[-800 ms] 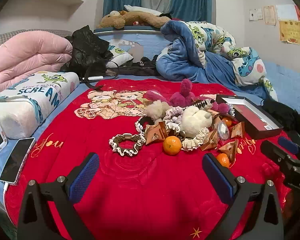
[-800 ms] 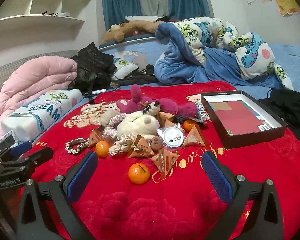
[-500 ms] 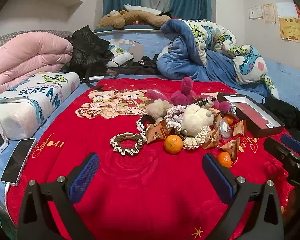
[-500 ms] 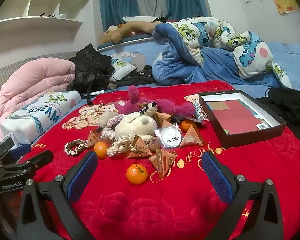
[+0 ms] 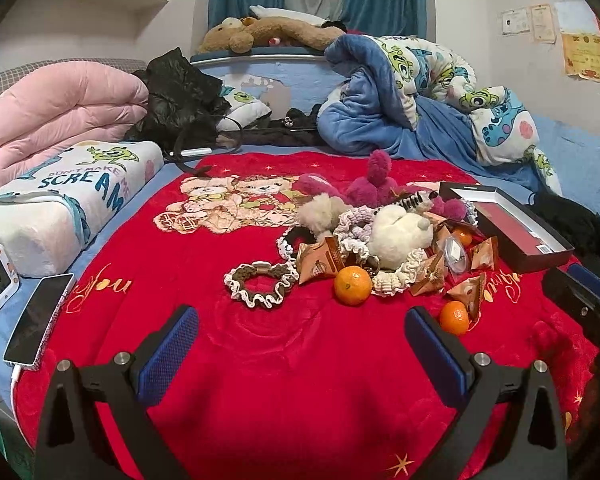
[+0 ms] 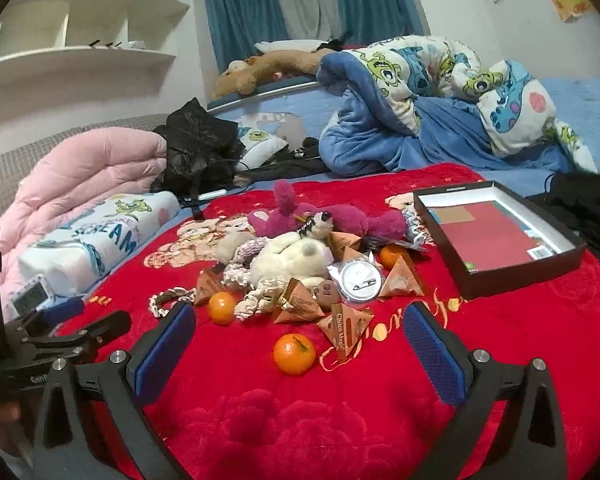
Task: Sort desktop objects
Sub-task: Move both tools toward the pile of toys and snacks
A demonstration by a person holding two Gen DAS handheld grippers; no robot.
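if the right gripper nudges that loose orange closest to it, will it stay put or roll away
Probably rolls: the orange is round and sits alone on the red blanket, with only the triangular snack packet close beside it. The plush pile may slow it quickly. Its rind looks firm, so the open right gripper could likely pinch it without crushing.

Pretty evenly lit room, soft indoor light from overhead by the look of it — no hard shadows anywhere, just faint soft ones under the nearest tangerine point(image 6: 294, 353) and the pile in the middle of both views. The red blanket point(image 5: 300, 360) is so saturated it nearly blows out, and its texture goes mushy toward the lower edge. Heavy fisheye bend: the shelf point(image 6: 80, 64) at the upper left of the right wrist view curves hard, and black vignette eats all four corners. Centre is reasonably sharp; far walls and the posters point(image 5: 588, 56) at upper right are soft and a bit noisy. No real glare — only a dull sheen on the phone screen point(image 5: 36, 316) at the left edge.
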